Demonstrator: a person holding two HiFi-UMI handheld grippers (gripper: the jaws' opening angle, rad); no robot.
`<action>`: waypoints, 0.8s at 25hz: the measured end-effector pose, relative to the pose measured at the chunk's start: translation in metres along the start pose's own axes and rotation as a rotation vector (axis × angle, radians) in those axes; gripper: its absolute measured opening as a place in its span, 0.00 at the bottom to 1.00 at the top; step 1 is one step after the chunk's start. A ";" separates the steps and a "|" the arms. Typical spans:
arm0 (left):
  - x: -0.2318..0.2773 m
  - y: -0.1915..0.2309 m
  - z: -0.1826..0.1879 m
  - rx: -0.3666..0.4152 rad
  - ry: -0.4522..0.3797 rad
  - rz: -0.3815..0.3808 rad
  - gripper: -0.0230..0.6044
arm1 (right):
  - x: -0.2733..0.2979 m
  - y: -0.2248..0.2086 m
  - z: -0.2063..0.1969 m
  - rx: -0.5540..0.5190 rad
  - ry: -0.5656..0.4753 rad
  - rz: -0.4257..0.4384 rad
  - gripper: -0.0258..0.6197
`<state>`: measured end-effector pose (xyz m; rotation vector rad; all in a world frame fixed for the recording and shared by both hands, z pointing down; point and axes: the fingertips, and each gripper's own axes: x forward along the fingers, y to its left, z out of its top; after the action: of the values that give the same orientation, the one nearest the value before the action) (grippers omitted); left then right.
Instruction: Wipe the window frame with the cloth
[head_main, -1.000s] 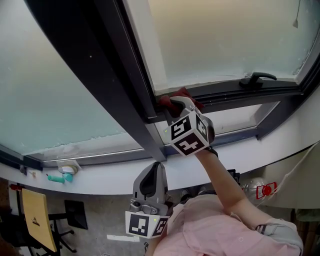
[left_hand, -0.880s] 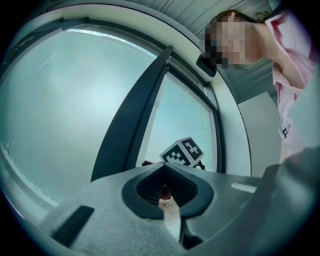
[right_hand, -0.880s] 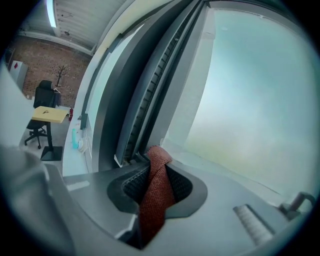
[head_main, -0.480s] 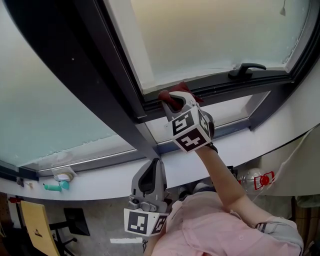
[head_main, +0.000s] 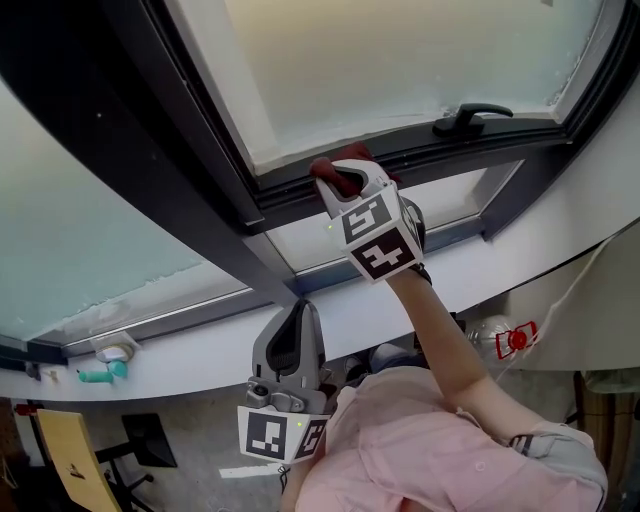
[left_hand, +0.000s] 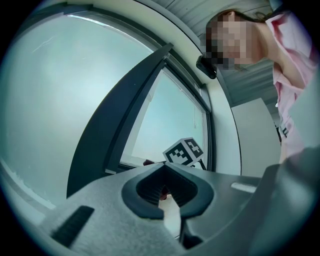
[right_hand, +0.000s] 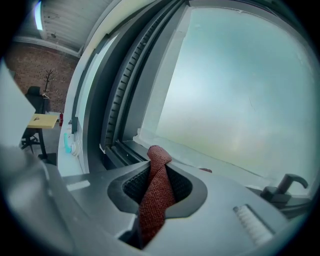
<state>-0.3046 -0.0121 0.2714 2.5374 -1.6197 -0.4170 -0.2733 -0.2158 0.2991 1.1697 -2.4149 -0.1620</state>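
Red cloth is clamped between the jaws of the right gripper. Its bunched end is pressed onto the dark window frame along the sash's lower rail, well left of the handle. The left gripper hangs low below the sill, jaws together on nothing.

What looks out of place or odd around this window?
Nothing looks broken or spilled. The only stray things are a small teal object and a pale round thing left on the white sill, far from the red cloth in the right gripper.
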 end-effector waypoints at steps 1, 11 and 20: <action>0.001 -0.001 0.000 0.001 -0.003 0.002 0.04 | 0.000 -0.003 -0.001 0.006 -0.002 0.002 0.14; 0.025 -0.026 -0.008 -0.011 0.012 -0.008 0.04 | -0.009 -0.024 -0.013 0.016 0.004 0.015 0.14; 0.042 -0.042 -0.018 -0.025 0.033 0.001 0.04 | -0.015 -0.040 -0.023 0.014 0.008 0.024 0.14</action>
<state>-0.2464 -0.0334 0.2718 2.5114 -1.5950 -0.3906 -0.2266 -0.2282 0.3026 1.1447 -2.4258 -0.1322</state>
